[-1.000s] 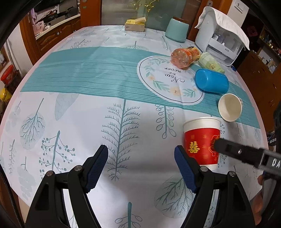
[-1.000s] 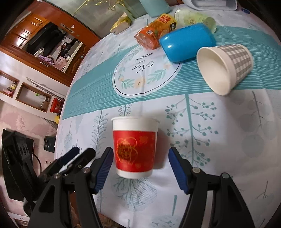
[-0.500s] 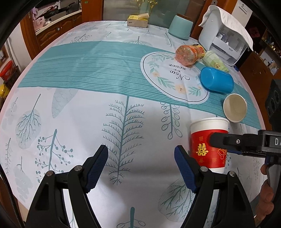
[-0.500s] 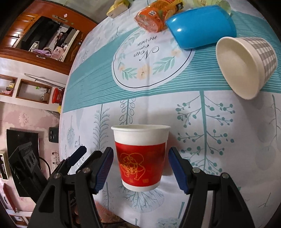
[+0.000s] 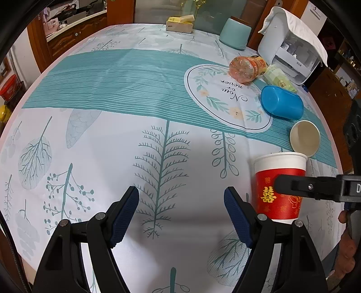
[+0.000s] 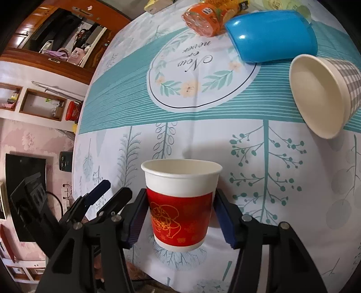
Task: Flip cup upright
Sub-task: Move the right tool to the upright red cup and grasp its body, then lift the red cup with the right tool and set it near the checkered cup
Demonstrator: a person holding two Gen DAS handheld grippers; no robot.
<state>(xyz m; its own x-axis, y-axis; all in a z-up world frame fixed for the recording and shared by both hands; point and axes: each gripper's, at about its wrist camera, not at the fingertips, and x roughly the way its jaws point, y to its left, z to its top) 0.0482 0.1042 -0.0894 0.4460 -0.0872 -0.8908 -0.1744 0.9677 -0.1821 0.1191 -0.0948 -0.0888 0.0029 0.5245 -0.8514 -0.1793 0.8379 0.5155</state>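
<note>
Your right gripper [image 6: 180, 216] has its two blue pads pressed against the sides of the red cup [image 6: 181, 202], so it is clamped on that cup. The red cup stands upright with its white rim on top and its mouth open upward, near the front edge of the table [image 5: 90, 139]; whether its base touches the cloth you cannot tell from these views. Seen from your left wrist, the red cup [image 5: 279, 184] sits just to the right of your left gripper [image 5: 181, 216], with one black finger of the right gripper crossing its red band. Your left gripper has its pads spread wide apart and holds nothing, hovering over the leaf-patterned cloth.

Beyond the red cup, a checked paper cup [image 6: 325, 94] lies on its side with its mouth facing you. Further behind the red cup lies a blue cup [image 6: 270, 38] on its side, and an orange bottle [image 6: 209, 18] lies just beside that.
</note>
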